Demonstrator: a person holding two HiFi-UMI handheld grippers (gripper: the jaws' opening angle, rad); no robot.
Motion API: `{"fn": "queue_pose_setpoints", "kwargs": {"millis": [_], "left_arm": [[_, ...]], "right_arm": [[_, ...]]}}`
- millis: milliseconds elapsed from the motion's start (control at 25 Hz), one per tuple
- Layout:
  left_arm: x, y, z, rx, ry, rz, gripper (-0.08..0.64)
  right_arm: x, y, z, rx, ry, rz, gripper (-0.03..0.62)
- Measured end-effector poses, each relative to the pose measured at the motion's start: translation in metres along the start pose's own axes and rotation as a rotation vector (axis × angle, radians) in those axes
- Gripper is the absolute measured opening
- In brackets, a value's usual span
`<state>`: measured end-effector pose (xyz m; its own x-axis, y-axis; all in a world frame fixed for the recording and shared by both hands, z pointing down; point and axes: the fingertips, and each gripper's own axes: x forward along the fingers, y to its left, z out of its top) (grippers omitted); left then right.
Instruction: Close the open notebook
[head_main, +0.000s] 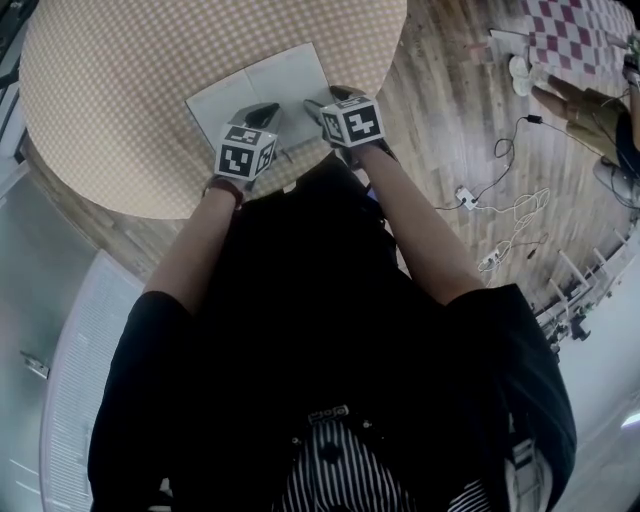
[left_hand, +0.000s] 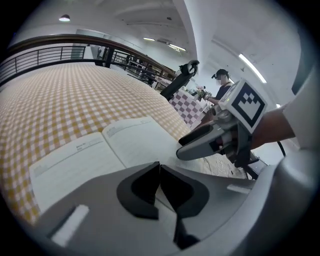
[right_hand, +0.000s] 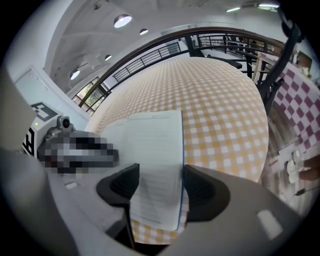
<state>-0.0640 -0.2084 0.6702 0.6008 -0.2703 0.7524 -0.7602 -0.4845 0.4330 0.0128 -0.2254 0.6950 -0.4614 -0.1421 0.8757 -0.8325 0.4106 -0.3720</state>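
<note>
**Notebook lies open; right tongs lined up on the page edge**

Step in hand, as I judge it: the approach, with no lift begun. The open notebook with white ruled pages and a thin blue cover edge (head_main: 262, 85) lies flat, both pages up. It sits on the round counter under a yellow-and-white checked cloth (head_main: 120, 90), close to the near rim, just ahead of the person.

Right tongs (right_hand: 157, 185): jaws apart, nothing gripped. In the right gripper view the near corner of the right-hand page and its blue edge sit between them. Whether a jaw touches the paper, I cannot tell.

Left tongs (left_hand: 159, 167): jaws together, holding nothing, poised over the notebook's near edge around the spine.

Next move likely calls for getting one jaw under the right-hand cover, pinching it, then swinging it over the spine onto the left page. The left tongs could steady the left half so the book does not slide on the cloth.

Notebook itself: thin, pages clean with a printed header line, spine crease plain.
</note>
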Motion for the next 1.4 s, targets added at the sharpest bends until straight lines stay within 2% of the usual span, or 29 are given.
{"fn": "queue_pose_setpoints", "kwargs": {"millis": [120, 200, 360, 440, 520, 720, 800, 880, 1000, 1080, 1200, 1400], "left_arm": [[0.006, 0.003, -0.007, -0.008, 0.007, -0.023, 0.000], [0.007, 0.002, -0.005, -0.024, 0.008, -0.052, 0.000], [0.002, 0.005, -0.003, -0.078, -0.018, -0.144, 0.000], [-0.002, 0.006, -0.002, -0.096, -0.042, -0.176, 0.000], [-0.009, 0.006, -0.003, -0.100, -0.061, -0.178, 0.000], [-0.028, 0.014, -0.012, -0.132, -0.078, -0.110, 0.000], [-0.031, 0.020, -0.023, -0.186, -0.084, -0.093, 0.000], [-0.038, 0.027, -0.030, -0.243, -0.113, -0.081, 0.000], [-0.053, 0.033, -0.020, -0.363, -0.226, -0.126, 0.000], [-0.064, 0.035, -0.011, -0.422, -0.292, -0.152, 0.000], [-0.073, 0.035, -0.007, -0.465, -0.335, -0.154, 0.000], [-0.082, 0.042, -0.013, -0.481, -0.359, -0.149, 0.000]], "right_arm": [[0.000, 0.000, -0.002, -0.009, 0.015, -0.060, 0.270], [-0.002, 0.001, -0.001, -0.001, 0.011, -0.045, 0.272], [-0.007, 0.016, 0.001, 0.124, 0.000, 0.141, 0.270], [-0.014, 0.026, 0.006, 0.151, -0.020, 0.218, 0.270], [-0.028, 0.036, 0.012, 0.127, -0.046, 0.253, 0.270], [-0.063, 0.065, 0.025, 0.074, -0.099, 0.295, 0.270], [-0.075, 0.080, 0.028, 0.075, -0.131, 0.326, 0.270], [-0.086, 0.103, 0.028, 0.094, -0.163, 0.395, 0.253], [-0.092, 0.140, 0.028, 0.111, -0.190, 0.506, 0.236], [-0.086, 0.160, 0.021, 0.069, -0.171, 0.525, 0.236], [-0.081, 0.188, 0.003, -0.011, -0.127, 0.550, 0.236], [-0.068, 0.224, -0.012, -0.055, -0.086, 0.611, 0.236]]}}
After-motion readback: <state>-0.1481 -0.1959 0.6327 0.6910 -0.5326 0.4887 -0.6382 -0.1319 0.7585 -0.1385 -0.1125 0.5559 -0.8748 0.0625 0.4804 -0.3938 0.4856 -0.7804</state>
